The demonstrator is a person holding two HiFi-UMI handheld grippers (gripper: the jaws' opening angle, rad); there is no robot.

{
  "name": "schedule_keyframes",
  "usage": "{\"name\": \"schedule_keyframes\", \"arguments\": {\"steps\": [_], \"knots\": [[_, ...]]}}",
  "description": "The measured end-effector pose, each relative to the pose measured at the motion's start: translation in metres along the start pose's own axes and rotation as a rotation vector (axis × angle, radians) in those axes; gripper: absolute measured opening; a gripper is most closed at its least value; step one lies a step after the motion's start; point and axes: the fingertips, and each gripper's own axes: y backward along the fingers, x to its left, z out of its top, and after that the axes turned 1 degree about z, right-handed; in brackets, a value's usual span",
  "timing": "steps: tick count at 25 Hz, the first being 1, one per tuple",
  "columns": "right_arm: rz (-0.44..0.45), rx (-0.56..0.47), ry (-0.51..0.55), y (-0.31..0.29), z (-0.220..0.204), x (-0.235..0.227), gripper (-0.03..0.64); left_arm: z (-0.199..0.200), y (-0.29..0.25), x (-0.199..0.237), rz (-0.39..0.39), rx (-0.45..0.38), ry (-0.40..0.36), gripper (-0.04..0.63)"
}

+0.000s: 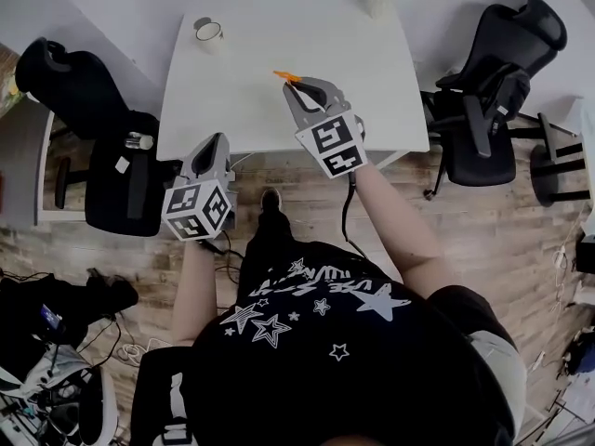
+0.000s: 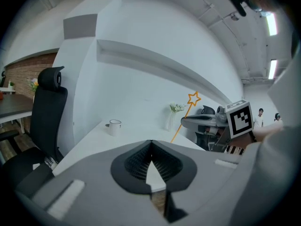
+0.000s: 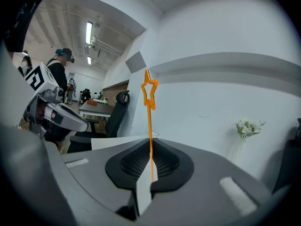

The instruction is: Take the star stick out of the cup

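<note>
You had no word or number you could read clearly. Your black T-shirt [image 1: 390, 360] carried white lettering [image 1: 321, 282] among printed stars, too warped to make out. The white marker cube [image 1: 197, 209] on your left hand-held gripper [image 1: 218, 139] and the matching cube [image 1: 333, 144] on your right hand-held gripper [image 1: 297, 84] showed only black-and-white square patterns.

The person wears a black short-sleeved T-shirt [image 1: 353, 360] printed with white stars and white lettering. The left claw [image 1: 219, 139] and right claw [image 1: 297, 85] are grey moulded shells with ribbed black pads [image 2: 136, 163]. Each carries a white cube [image 1: 197, 209] of black square markers and trails a black cable [image 1: 346, 214].
</note>
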Motion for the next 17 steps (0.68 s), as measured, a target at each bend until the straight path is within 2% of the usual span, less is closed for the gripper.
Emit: {"name": "schedule_keyframes", "arguments": {"steps": [8,17], "knots": [[-0.003,0.027,-0.021,0.062,-0.022,0.019,0.032,-0.023,0.044,-0.036,0.002,0.005,-0.001,0.003],[0.003,0.038,-0.042,0.095,-0.033,0.035,0.032,-0.036,0.073,-0.053,0.005,0.006,-0.007,0.003]]}}
